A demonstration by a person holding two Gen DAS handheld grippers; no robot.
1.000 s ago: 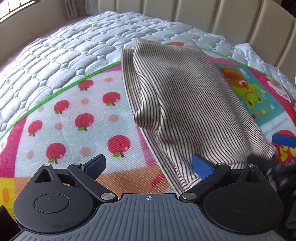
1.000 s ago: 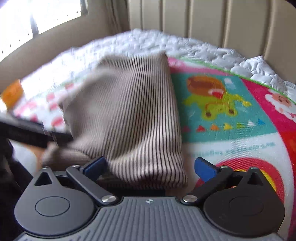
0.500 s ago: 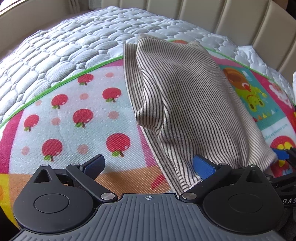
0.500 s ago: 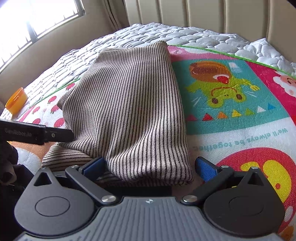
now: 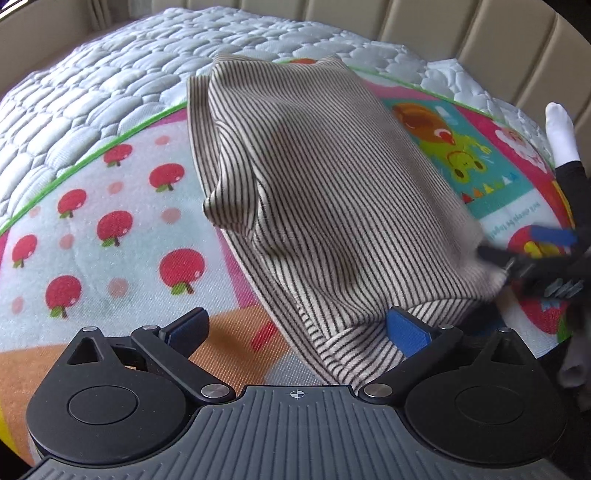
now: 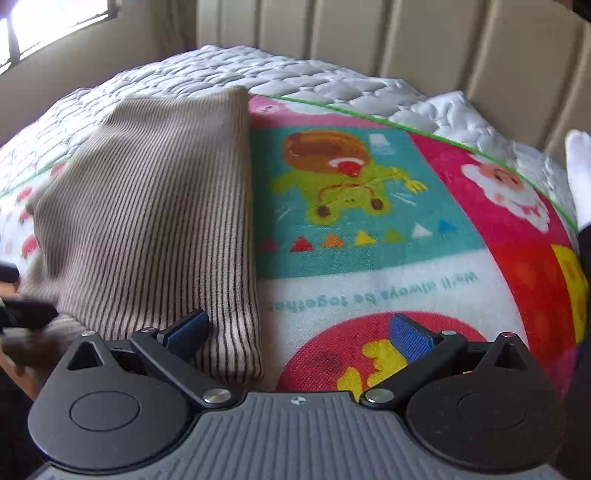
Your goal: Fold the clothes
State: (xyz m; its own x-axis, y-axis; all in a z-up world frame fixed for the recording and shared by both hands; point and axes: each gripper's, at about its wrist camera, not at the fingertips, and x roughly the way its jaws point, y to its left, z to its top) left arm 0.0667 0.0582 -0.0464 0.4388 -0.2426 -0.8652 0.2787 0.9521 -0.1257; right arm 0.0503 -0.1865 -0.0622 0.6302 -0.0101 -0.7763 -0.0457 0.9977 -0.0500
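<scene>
A folded beige garment with thin dark stripes [image 5: 332, 206] lies on a colourful play mat [image 5: 110, 221]; it also shows in the right wrist view [image 6: 155, 221]. My left gripper [image 5: 295, 328] is open, its near hem lying between the fingers and against the right blue pad [image 5: 406, 332]. My right gripper [image 6: 299, 332] is open and empty over the mat, the garment's near right corner beside its left finger [image 6: 184, 332]. The right gripper also shows blurred at the right edge of the left wrist view [image 5: 535, 258], at the garment's corner.
The play mat lies on a white quilted mattress [image 5: 110, 92] with a beige padded headboard [image 6: 406, 44] behind. A person's white sock and dark trouser leg [image 5: 561, 140] are at the right edge. A window [image 6: 44, 22] is at the upper left.
My right gripper has shifted to the right, off the garment's near edge and over the mat. My left gripper has stayed at the near hem, a little closer.
</scene>
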